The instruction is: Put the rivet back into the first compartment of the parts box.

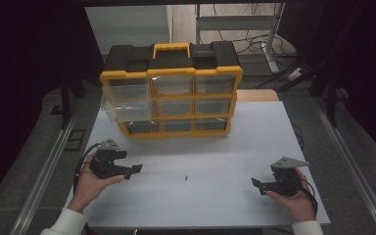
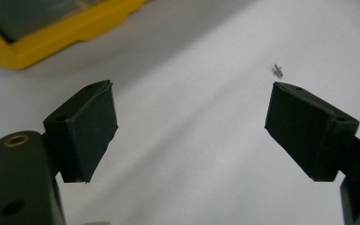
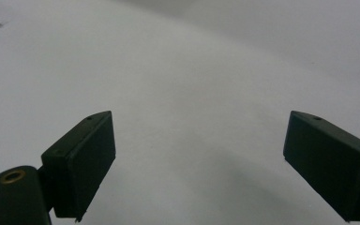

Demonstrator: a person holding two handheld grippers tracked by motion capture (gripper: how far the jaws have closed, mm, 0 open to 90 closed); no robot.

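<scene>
Screws (image 1: 187, 177), a tiny pair, lie mid-bench (image 1: 215, 196) between our grippers; left gripper (image 1: 136, 169) and right gripper (image 1: 255, 183) both gape empty. We should approach low and centre them.

Yellow-and-black organiser (image 1: 171, 88), white table (image 1: 254, 147), black grippers.

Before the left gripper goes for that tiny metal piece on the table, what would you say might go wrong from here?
1. The small metal piece lies flat on the white table and is very thin, so the left gripper, its jaws wide open, may close over it or flick it away.
2. It looks like two crossed slivers in the left gripper view; a pinch might lift only one.
3. One drawer of the yellow organizer juts out near the left hand and might get bumped.
</scene>
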